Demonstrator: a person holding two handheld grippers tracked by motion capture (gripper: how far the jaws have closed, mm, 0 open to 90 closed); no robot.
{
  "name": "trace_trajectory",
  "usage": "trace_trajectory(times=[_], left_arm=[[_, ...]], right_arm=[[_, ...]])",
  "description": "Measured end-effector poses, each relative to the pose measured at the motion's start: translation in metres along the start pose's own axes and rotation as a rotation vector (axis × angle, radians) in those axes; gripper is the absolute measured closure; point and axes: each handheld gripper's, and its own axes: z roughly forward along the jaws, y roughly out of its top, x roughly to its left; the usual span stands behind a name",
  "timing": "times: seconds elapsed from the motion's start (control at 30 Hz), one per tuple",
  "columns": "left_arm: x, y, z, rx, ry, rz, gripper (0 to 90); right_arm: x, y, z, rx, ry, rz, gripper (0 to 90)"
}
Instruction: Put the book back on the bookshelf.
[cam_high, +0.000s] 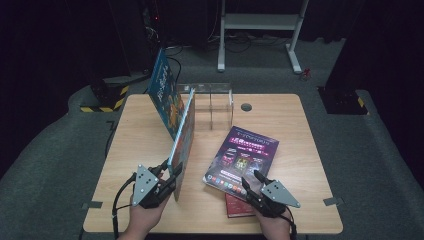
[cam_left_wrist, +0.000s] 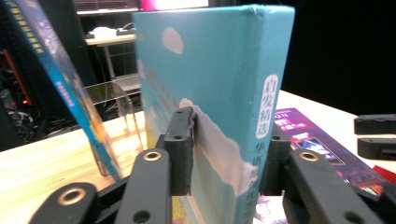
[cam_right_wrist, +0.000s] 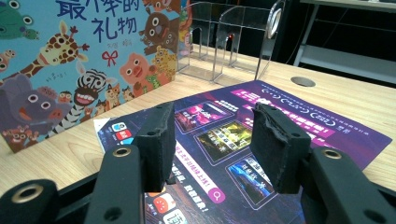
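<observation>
4 books (cam_high: 183, 135), 1 clear rack (cam_high: 212, 102)

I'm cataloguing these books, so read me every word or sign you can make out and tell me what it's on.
"启发精选": white oval label on the spine of the teal book clamped by the left gripper.
"礼物": cover of the animal picture book; the line above it is cut off.
Purple magazine under the right gripper: headings and captions too blurred to read.
Leaning blue book: title too small.

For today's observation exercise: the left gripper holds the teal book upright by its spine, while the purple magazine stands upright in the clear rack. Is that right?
Not quite. The purple magazine lies flat on the table, as the high view shows. The left gripper does hold the teal book upright by its spine.
</observation>
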Motion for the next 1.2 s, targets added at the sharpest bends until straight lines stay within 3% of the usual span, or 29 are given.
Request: trace_trajectory(times=[0.2,0.3,0.43,0.8,0.93,1.07,1.2], left_arm=[[0.006,0.0,-0.004,-0.006,0.071,-0.004,74.6],[0.01,0.0,-0.004,0.006,0.065,-0.008,75.2],[0.013,0.001,-0.005,0.006,0.088,-0.015,76.8],[0.025,0.006,-0.01,-0.004,0.063,-0.076,78.3],[0.03,0.004,-0.011,-0.009,0.073,-0.088,80.0],[0.037,0.002,-0.012,-0.011,0.066,-0.081,80.2],[0.035,0.001,-0.012,-0.017,0.066,-0.063,80.0]], right_arm=[[0.0,0.0,0.0,0.001,0.002,0.002,49.9],[0.0,0.0,0.0,0.001,0.004,0.003,50.0],[0.0,0.0,0.0,0.001,0.004,0.003,50.0],[-0.001,0.0,0.0,0.0,0.003,0.006,50.1],[0.0,0.0,0.0,0.002,0.006,0.007,50.2],[0.0,0.0,0.0,0.003,0.008,0.008,50.1],[0.0,0.0,0.001,0.006,0.008,0.007,50.1]])
